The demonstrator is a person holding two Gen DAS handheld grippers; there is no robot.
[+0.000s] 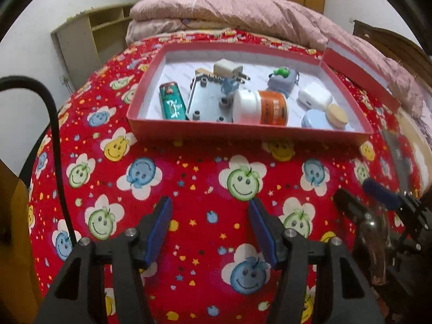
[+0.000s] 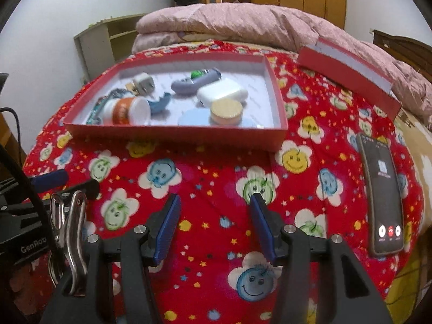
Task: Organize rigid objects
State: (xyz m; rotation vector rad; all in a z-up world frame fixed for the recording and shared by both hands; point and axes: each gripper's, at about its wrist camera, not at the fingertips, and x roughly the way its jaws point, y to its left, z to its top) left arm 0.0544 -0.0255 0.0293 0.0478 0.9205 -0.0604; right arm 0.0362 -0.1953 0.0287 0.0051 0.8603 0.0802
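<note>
Box (image 1: 243, 132) at 12 o'clock looks filled. Both our grippers, left (image 1: 210, 229) and right (image 2: 214, 225), hang released, holding nothing. Next, we judge, the lid (image 2: 348, 75) at 2 o'clock.

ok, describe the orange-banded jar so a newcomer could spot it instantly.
Find the shallow red box on the smiley-print bedspread. Along its near wall, about midway, a squat jar lies on its side beside a grey metal plate. It alone has a white body with an orange label band.
</note>
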